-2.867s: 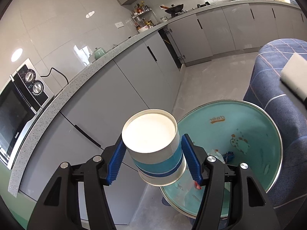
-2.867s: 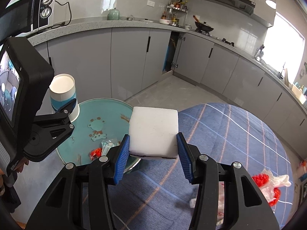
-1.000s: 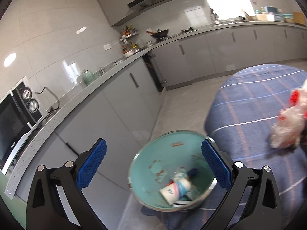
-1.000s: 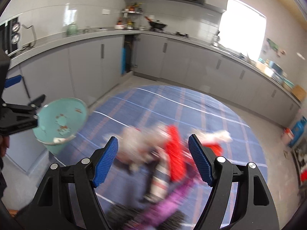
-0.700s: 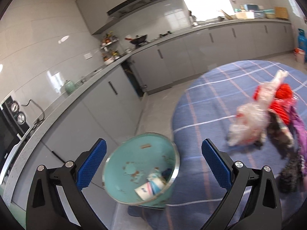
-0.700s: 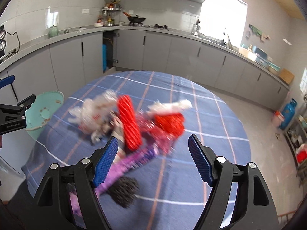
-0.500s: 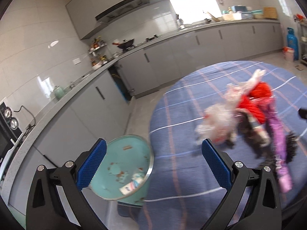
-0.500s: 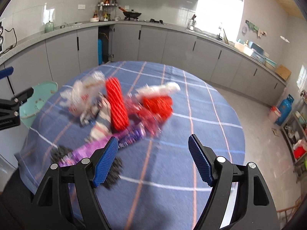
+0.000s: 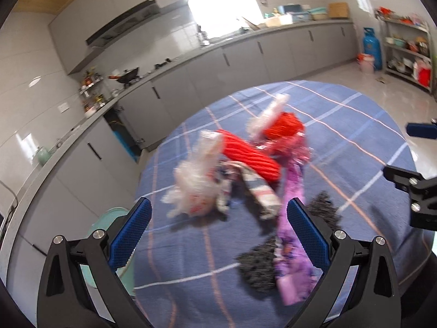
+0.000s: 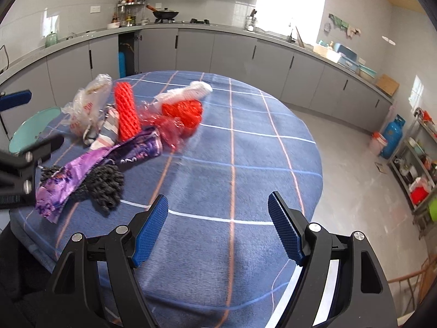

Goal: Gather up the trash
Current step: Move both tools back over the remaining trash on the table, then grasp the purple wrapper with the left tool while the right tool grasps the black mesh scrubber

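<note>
Above a round table in a blue checked cloth (image 10: 245, 147), both empty: left gripper (image 9: 217, 231) and right gripper (image 10: 218, 228), jaws spread wide, apparently poised for the next pick. Heaped on the cloth's left half, close to the teal bin (image 10: 30, 125) beyond the edge: red foam net (image 10: 125, 114), long axis running away from the cameras; purple wrapper (image 10: 90, 164), lying diagonally toward the heap; clear plastic bag (image 10: 87, 106), crumpled.

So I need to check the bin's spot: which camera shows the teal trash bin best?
The right wrist view: the teal trash bin shows its open rim beside the table. In the left wrist view the left gripper hides most of it.
</note>
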The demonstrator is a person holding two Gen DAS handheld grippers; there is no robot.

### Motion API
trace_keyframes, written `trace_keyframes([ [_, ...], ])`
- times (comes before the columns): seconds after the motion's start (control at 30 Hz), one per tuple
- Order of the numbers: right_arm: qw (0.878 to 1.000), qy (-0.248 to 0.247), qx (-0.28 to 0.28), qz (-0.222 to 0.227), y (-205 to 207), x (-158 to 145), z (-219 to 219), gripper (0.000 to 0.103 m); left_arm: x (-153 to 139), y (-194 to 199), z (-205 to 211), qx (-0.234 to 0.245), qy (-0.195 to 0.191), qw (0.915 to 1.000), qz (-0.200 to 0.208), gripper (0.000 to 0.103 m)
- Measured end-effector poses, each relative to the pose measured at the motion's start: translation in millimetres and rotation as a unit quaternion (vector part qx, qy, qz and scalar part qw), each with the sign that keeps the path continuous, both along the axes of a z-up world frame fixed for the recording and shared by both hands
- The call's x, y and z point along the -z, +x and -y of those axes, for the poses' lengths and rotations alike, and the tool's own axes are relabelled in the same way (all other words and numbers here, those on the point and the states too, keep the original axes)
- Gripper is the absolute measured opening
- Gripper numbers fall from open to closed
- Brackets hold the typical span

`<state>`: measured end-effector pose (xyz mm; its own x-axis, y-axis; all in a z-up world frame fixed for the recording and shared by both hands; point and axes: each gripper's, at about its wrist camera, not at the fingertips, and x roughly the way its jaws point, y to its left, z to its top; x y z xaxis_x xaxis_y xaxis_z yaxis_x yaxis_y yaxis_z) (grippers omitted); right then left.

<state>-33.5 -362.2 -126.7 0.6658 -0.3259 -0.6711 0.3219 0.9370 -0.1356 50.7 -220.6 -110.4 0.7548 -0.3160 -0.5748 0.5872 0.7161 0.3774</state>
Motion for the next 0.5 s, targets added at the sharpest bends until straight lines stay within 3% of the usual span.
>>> trace_keyframes([
  [0.2,1.000,0.000,-0.011,0.003,-0.7,7.0,-7.9,0.075,15.0,-11.1,10.7,0.016,0.023,0.9995,-0.012,0.097],
  [0.3,1.000,-0.007,-0.015,0.007,-0.7,6.5,-10.9,0.075,20.5,-13.5,13.3,0.029,0.031,0.9989,-0.020,0.090],
  [0.43,1.000,-0.003,-0.010,0.011,-1.1,6.2,-8.5,0.075,32.0,-11.2,17.9,0.049,0.034,0.9968,-0.053,0.068],
  [0.5,1.000,-0.003,-0.010,0.010,-1.1,6.8,-8.0,0.075,39.4,-9.7,19.8,0.063,0.035,0.9946,-0.074,0.048],
])
